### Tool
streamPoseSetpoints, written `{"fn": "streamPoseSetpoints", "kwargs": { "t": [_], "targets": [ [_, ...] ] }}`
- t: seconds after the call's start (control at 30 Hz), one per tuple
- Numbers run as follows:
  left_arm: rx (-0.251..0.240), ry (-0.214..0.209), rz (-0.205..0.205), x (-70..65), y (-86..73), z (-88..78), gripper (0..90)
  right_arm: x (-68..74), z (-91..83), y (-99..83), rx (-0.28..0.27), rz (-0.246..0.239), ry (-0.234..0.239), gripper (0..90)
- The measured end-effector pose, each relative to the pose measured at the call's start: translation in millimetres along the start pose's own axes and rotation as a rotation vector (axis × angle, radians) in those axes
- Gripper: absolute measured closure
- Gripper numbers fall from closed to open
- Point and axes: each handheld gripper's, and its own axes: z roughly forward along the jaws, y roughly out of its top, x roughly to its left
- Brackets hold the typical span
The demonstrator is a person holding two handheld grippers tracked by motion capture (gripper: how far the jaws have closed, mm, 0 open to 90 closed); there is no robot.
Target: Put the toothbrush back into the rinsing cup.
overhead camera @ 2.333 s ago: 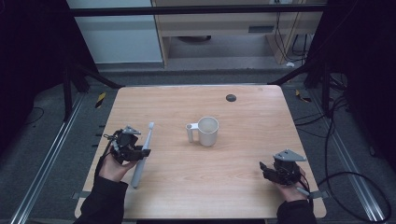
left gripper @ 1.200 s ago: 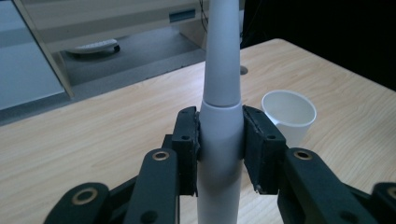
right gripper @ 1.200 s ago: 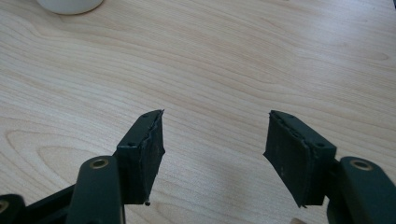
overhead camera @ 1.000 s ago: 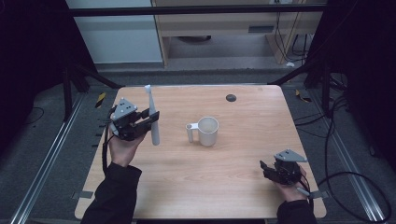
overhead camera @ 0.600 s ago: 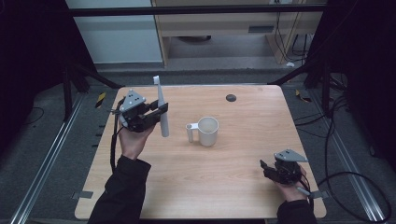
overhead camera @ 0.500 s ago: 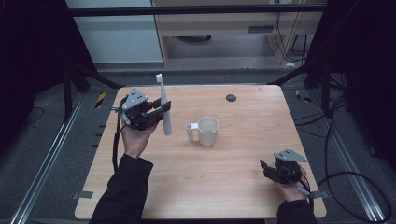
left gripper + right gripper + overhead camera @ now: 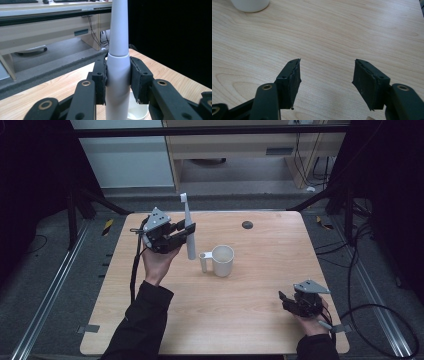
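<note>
Left gripper (image 7: 186,231): clamps upright toothbrush (image 7: 188,227), left of mug (image 7: 222,260) | Right gripper (image 7: 286,300): jaws wide, empty, near right corner

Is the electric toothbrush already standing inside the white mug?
No, the electric toothbrush is held upright above the table by the left gripper, beside the white mug.

Centre: white mug (image 7: 222,260) stands alone mid-table (image 7: 260,315), bare wood open all round it | Left: left gripper (image 7: 186,231) holds an electric toothbrush (image 7: 188,232) upright just beside the mug's handle, narrowing that gap | Right: right gripper (image 7: 286,301) rests near the front corner; wide free board between it and the mug | Back: small dark disc (image 7: 247,224) near the far edge
</note>
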Motion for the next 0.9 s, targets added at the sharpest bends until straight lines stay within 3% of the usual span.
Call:
{"fn": "streamPoseSetpoints", "kwargs": {
  "t": [0.4, 0.9],
  "targets": [
    [-0.019, -0.034, -0.001, -10.4, 9.7, 23.7, 66.9, -0.9, 0.1, -0.2, -0.001, 0.002, 0.002, 38.9],
    [0.011, -0.068, -0.011, -21.4, 4.2, 63.9, 66.9, -1.3, 0.2, -0.1, -0.005, 0.007, 0.009, 39.2]
  ]
}}
